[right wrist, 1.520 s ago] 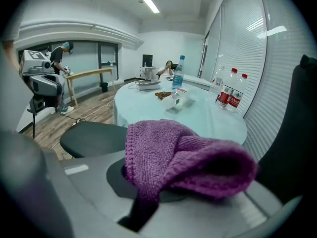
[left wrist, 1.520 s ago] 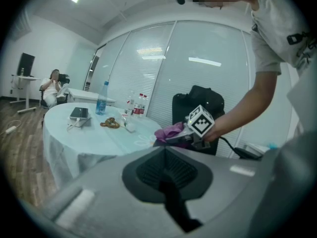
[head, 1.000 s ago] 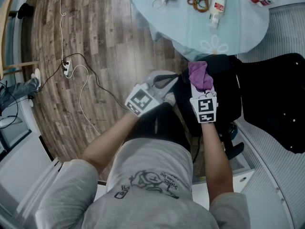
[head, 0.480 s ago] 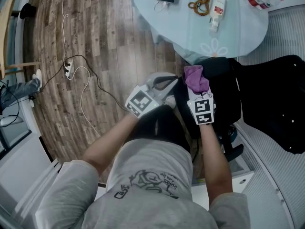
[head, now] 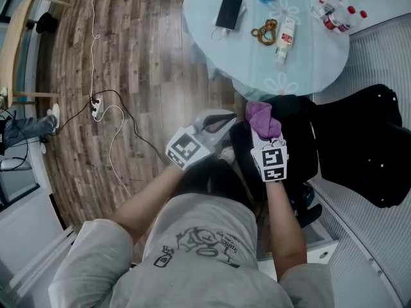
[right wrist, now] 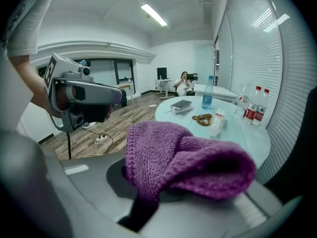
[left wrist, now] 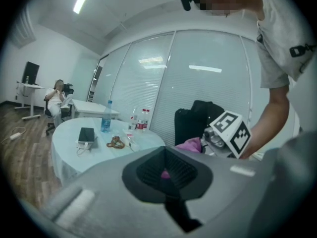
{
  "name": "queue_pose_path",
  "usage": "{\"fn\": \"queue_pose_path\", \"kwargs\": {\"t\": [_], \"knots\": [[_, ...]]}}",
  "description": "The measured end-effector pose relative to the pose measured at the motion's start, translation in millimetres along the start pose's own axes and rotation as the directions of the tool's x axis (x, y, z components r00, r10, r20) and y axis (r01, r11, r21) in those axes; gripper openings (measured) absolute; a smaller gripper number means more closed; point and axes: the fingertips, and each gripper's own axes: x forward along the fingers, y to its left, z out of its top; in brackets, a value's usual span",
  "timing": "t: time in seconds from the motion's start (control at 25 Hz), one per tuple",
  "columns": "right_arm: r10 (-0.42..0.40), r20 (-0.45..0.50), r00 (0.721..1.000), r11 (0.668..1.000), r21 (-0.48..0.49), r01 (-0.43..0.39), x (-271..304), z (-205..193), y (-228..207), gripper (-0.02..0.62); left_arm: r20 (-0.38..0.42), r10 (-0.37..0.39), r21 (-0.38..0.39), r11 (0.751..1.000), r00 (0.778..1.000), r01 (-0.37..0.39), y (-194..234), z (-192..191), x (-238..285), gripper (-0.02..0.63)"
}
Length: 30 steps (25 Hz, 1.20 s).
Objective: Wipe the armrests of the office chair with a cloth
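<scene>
Far left: wood floor with a power strip [head: 95,107] and loose cable, not part of the task.

The left gripper [head: 221,119] is in the air just beside the chair's near edge. In the left gripper view its jaws are pressed together with nothing gripped. It takes no part in the wipe right now.

The purple knitted cloth [head: 261,119] is bunched over the tips of the right gripper [head: 263,135]. The right gripper view shows the jaws clenched on a fold of it, with the rest flopped forward over them. In the head view the cloth sits at the black office chair [head: 297,143], on the side nearer the left gripper, over what looks like an armrest. It is black on black, so I can't tell whether the cloth actually touches.

The chair backrest [head: 363,149] is further right. The round desk [head: 225,56] is above it in the head view, carrying a phone [head: 229,11], a bead string [head: 263,32], a tube [head: 282,31] and bottles [head: 331,8].

Progress, as a judgement: the cloth is picked up and brought to the chair, and the wipe of this first armrest looks underway or about to start. How much of it is wiped isn't readable. The other armrest isn't clearly visible, nothing is near that side, and it probably remains to do.
</scene>
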Motion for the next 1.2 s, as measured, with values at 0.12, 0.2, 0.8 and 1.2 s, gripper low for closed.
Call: {"fn": "queue_pose_path", "kwargs": {"t": [0.12,0.2,0.8,1.2], "knots": [[-0.021,0.059,0.998,1.0,-0.008,0.021,-22,32,3,0.028,0.027,0.009,0.011,1.0,1.0,-0.009,-6,26,-13,0.002],[-0.026,0.096,0.995,1.0,-0.007,0.027,-38,53,6,0.028,0.042,0.012,0.024,1.0,0.999,-0.013,-11,44,-22,0.002],[-0.012,0.317,0.948,0.997,-0.067,0.035,-173,189,46,0.029,0.227,0.034,0.072,0.996,0.973,-0.052,-70,206,-80,0.002],[0.027,0.441,0.897,0.994,-0.103,0.021,-249,257,75,0.029,0.339,0.018,0.127,0.99,0.941,-0.064,-107,288,-112,0.002]]}}
